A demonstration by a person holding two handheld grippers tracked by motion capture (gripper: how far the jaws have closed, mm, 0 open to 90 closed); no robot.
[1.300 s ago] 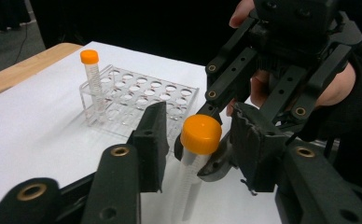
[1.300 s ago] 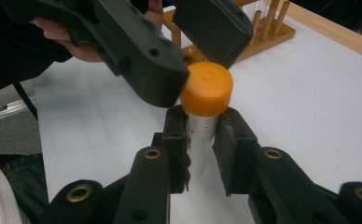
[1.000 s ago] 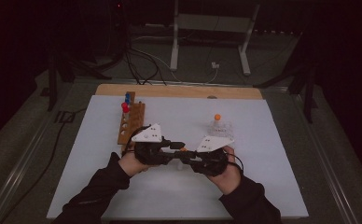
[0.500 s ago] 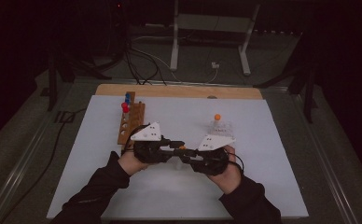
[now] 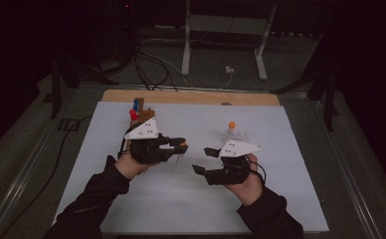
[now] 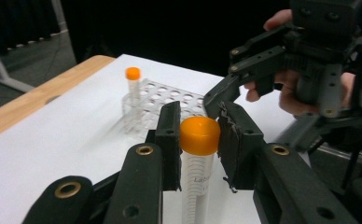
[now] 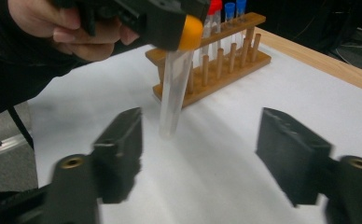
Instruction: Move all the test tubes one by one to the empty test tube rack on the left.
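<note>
One tube is hanging pinched at its orange cap in the left gripper; the right gripper, jaws just spreading empty, is backing off; carry it upright toward the wooden rack.

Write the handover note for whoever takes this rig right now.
Left tool: shut on the orange-capped tube, gripping it at the cap, tube hanging down above the table.
Right tool: jaws have just been opening, nothing between them; the tube has passed to the left.
Wooden rack with red- and blue-capped tubes stands at the left; clear rack holds one orange-capped tube.
Done: handover between tools. Left: probably seating the held tube in a rack.
</note>
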